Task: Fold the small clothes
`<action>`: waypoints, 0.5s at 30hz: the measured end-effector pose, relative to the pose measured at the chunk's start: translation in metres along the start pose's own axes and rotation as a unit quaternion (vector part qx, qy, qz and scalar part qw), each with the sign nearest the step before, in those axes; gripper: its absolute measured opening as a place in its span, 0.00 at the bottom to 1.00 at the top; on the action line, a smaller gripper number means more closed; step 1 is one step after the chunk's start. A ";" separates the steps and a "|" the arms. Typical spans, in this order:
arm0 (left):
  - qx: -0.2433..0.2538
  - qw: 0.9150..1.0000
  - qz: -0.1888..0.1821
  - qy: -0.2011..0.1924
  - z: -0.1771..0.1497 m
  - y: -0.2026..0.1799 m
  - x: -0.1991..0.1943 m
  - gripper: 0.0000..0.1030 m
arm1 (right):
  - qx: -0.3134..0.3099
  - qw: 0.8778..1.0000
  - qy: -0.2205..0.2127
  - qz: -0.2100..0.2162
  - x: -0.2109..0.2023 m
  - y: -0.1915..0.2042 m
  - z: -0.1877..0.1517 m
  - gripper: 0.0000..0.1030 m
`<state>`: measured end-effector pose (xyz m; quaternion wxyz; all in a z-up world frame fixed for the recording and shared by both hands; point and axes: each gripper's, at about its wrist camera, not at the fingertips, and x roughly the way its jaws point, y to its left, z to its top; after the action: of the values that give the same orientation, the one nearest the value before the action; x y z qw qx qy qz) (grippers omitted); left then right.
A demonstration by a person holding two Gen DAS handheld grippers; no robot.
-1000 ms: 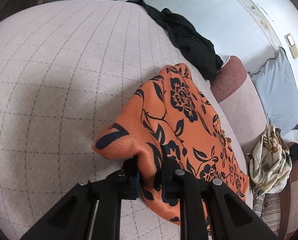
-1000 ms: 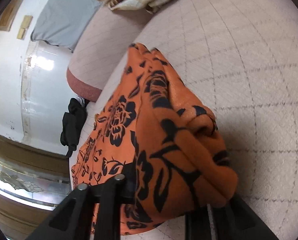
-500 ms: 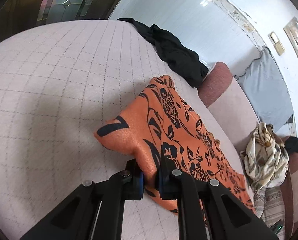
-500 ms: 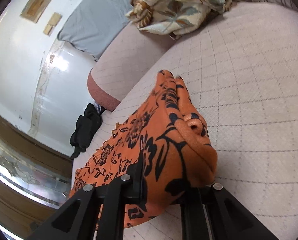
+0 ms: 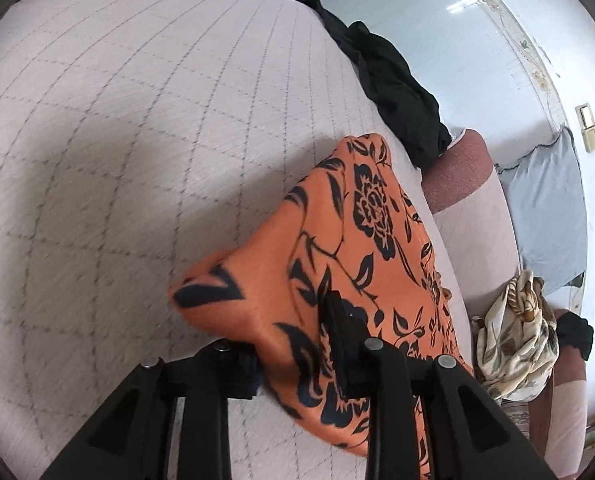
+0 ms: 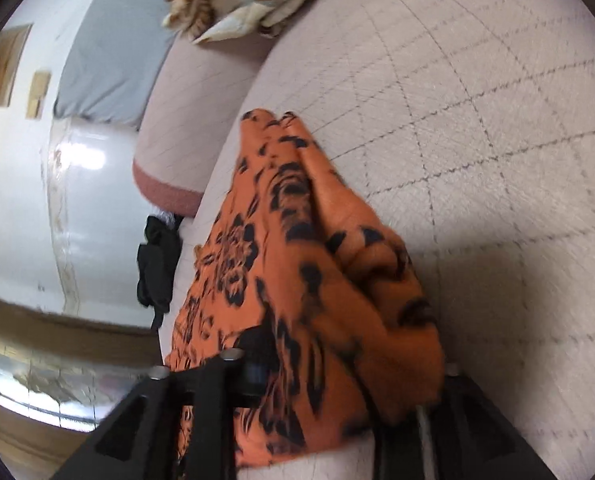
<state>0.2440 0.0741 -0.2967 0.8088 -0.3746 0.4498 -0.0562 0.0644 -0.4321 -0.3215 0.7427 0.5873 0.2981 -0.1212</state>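
An orange cloth with a black flower print lies partly folded on the pale quilted cushion. In the left wrist view, one folded corner of it sits between the fingers of my left gripper. Those jaws are opening, and the pads stand apart with the fabric loose between them. In the right wrist view, the other bunched end of the orange cloth lies in my right gripper. Its jaws are opening too. Fabric drapes over the right finger and hides it.
A black garment lies at the cushion's far edge. A cream patterned cloth is heaped on the sofa, near a grey cushion. A padded armrest with a dark red edge borders the seat. Broad quilted surface spreads left of the cloth.
Both grippers were clamped tight on the orange cloth and now stand wider. Both views have shifted closer to the cushion, and the folded edge has sunk onto it.
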 end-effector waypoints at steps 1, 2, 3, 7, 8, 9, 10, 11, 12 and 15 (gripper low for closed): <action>0.003 1.000 0.000 -0.003 0.000 -0.002 0.001 0.27 | 0.000 1.000 -0.007 0.005 0.002 -0.001 0.002 0.31; 0.012 1.000 0.004 -0.007 0.000 -0.005 0.002 0.26 | -0.004 1.000 -0.017 0.011 0.004 0.000 0.002 0.31; 0.019 1.000 0.006 -0.010 0.000 -0.007 0.002 0.17 | -0.016 0.999 -0.027 0.015 0.005 0.003 0.002 0.30; 0.040 0.999 -0.006 -0.030 0.001 -0.013 -0.010 0.13 | -0.097 0.994 -0.042 -0.035 0.008 0.026 -0.005 0.17; 0.053 0.998 -0.006 -0.040 0.000 -0.018 -0.017 0.13 | -0.120 0.991 -0.053 -0.038 0.003 0.034 -0.008 0.16; 0.065 0.997 -0.002 -0.047 -0.002 -0.021 -0.023 0.13 | -0.141 0.987 -0.064 -0.037 -0.004 0.042 -0.011 0.16; 0.074 0.996 -0.002 -0.052 -0.005 -0.023 -0.028 0.13 | -0.150 0.985 -0.070 -0.034 -0.008 0.046 -0.013 0.15; 0.077 0.996 -0.004 -0.054 -0.007 -0.023 -0.033 0.13 | -0.163 0.983 -0.078 -0.028 -0.017 0.051 -0.016 0.15; 0.079 0.995 -0.007 -0.056 -0.011 -0.023 -0.041 0.13 | -0.176 0.981 -0.084 -0.024 -0.025 0.056 -0.021 0.15; 0.075 0.996 -0.007 -0.051 -0.020 -0.015 -0.057 0.13 | -0.211 0.972 -0.101 -0.028 -0.048 0.068 -0.035 0.15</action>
<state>0.1989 0.0768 -0.2538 0.8560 -0.3182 0.4002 -0.0763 0.0520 -0.3886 -0.2440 0.8723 0.3934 0.2570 -0.1354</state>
